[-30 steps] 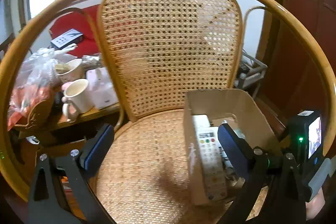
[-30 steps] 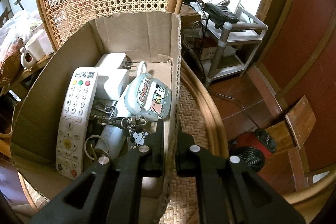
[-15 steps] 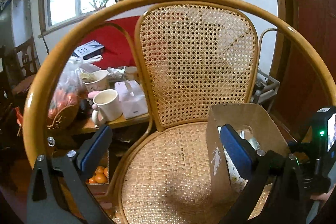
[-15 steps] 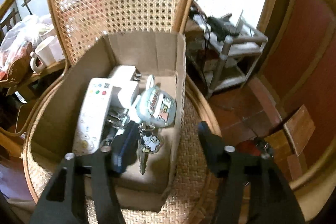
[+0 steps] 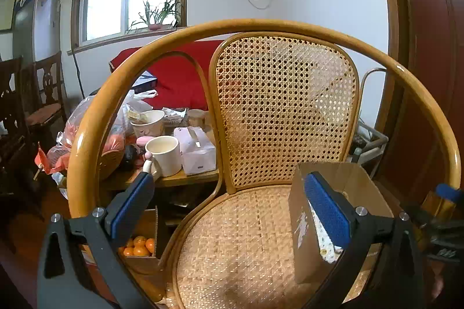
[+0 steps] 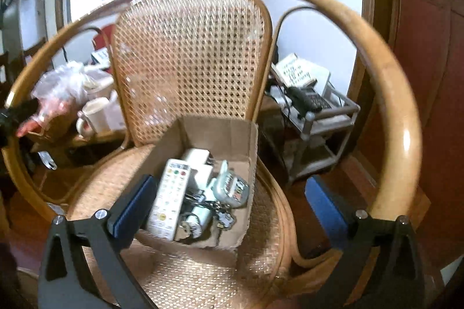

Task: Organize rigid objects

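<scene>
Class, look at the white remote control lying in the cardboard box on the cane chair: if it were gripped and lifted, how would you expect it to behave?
The remote control looks like a rigid plastic slab, so it probably stays stiff and feels light. Its smooth casing might slip. It lies against the keys, which could snag or shift as it lifts.

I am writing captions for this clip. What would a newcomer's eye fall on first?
First the rattan chair that fills both views, with a cardboard box on its seat holding a white remote and other small items. Beside the chair, a cluttered side table bears a white mug.
</scene>
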The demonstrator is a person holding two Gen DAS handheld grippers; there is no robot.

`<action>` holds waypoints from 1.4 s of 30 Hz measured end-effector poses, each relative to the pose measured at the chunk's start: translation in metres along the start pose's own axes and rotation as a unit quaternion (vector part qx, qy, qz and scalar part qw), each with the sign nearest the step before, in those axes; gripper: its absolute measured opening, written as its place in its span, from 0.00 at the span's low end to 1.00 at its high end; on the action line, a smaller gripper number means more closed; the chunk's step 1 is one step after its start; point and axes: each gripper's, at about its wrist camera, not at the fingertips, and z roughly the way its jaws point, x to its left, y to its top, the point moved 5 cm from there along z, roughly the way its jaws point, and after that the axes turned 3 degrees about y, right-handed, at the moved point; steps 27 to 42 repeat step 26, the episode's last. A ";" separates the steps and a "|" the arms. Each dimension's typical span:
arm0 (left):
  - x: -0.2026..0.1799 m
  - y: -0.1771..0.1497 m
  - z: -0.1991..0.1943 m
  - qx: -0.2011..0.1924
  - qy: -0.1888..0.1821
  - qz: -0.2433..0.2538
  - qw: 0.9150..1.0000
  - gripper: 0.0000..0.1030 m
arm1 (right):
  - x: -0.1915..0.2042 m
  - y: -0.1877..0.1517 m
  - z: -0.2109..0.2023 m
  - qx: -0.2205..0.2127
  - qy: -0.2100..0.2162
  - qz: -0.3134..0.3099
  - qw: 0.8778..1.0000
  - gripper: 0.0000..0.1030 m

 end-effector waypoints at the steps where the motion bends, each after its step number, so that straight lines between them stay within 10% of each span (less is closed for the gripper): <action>1: -0.001 -0.002 -0.001 0.000 0.001 0.006 1.000 1.00 | 0.001 0.001 -0.006 -0.008 0.004 0.003 1.000 1.00; 15: -0.012 -0.033 -0.018 0.011 0.009 0.073 0.997 1.00 | 0.016 -0.020 -0.034 -0.029 0.016 -0.008 0.999 1.00; 42: -0.004 -0.034 -0.022 0.010 0.004 0.056 0.998 1.00 | 0.017 -0.022 -0.032 -0.025 0.011 -0.014 1.000 1.00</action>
